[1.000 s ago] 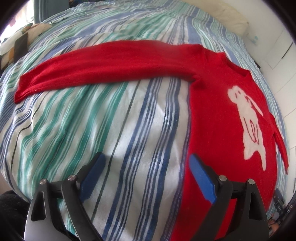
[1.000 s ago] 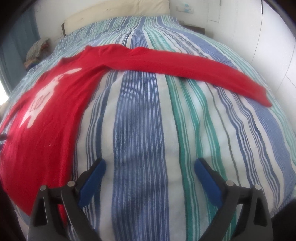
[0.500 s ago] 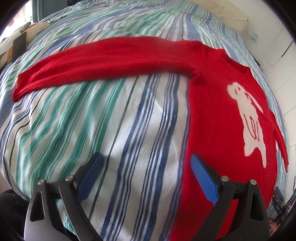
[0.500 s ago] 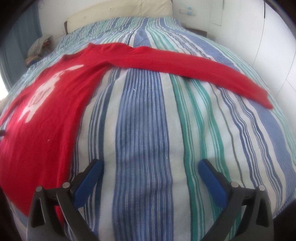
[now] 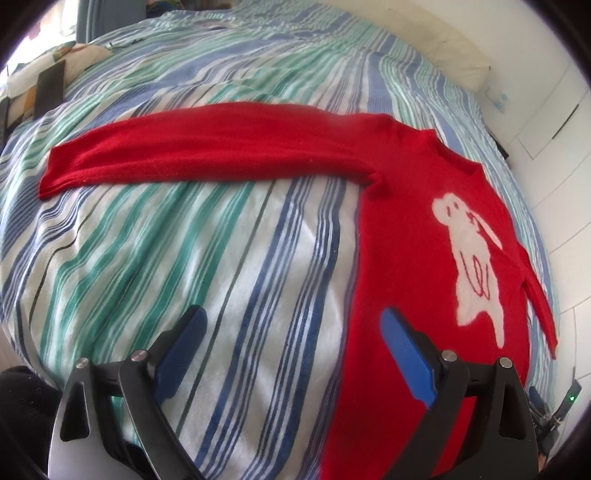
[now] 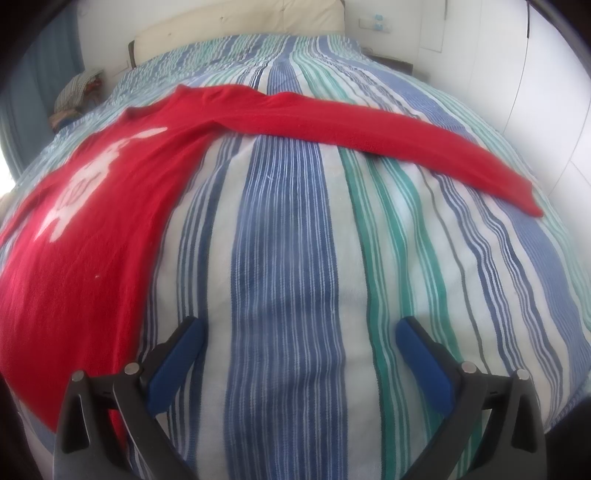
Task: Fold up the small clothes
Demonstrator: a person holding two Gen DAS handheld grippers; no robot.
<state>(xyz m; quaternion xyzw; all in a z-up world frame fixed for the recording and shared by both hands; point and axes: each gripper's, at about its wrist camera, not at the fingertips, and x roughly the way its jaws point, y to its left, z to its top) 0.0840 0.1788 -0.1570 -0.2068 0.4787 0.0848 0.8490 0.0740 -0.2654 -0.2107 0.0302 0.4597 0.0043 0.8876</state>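
A red sweater (image 5: pixel 413 258) with a white animal figure (image 5: pixel 472 258) lies flat on a striped bed cover (image 5: pixel 184 258). One sleeve (image 5: pixel 207 147) stretches out to the left in the left wrist view. My left gripper (image 5: pixel 291 325) is open and empty, above the sweater's left side edge. In the right wrist view the sweater (image 6: pixel 85 229) lies at the left and its other sleeve (image 6: pixel 388 136) stretches to the right. My right gripper (image 6: pixel 299 332) is open and empty over bare cover, right of the sweater's body.
A cream headboard (image 6: pixel 236 22) and white wall panels (image 6: pixel 517 74) stand behind the bed. A pile of cloth (image 6: pixel 77 92) sits at the bed's far left. Cushions (image 5: pixel 44 74) lie at the far left in the left wrist view.
Both grippers have drawn back and risen slightly, so the sweater sits a little lower and farther in both views. Nothing has been grasped.
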